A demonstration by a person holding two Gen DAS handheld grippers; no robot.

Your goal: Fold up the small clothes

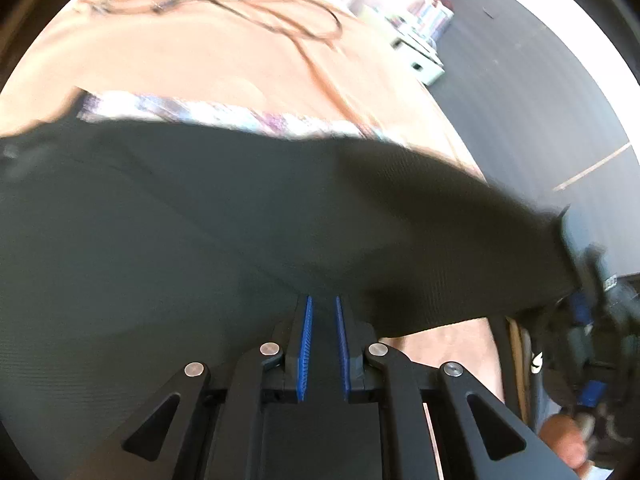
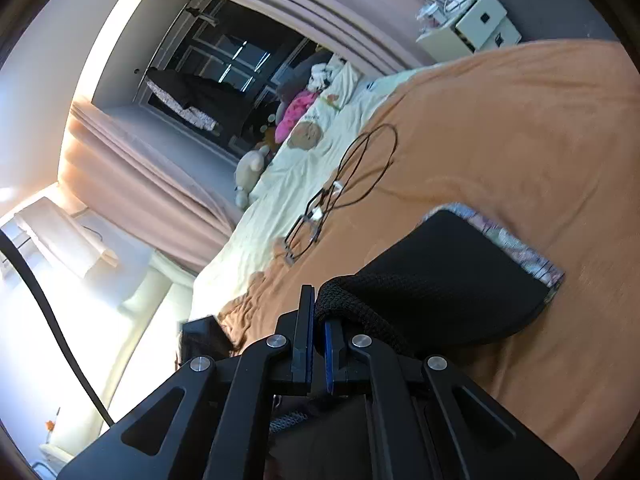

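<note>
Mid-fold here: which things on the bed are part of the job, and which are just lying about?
In the job:
- black garment, held by both claws
- left claw
- right claw

Lying about:
- black cable on the orange blanket
- stuffed toys
- pink cloth

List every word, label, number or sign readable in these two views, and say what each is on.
No text can be read in either view.
Small white label at the right edge of the left wrist view: marks too blurred to read.
White mark on a dark object below it: a shape, not legible as text.
Patterned fabric under the black garment: a print only, no lettering.
White drawer boxes: dark handle cut-outs, no labels.
</note>
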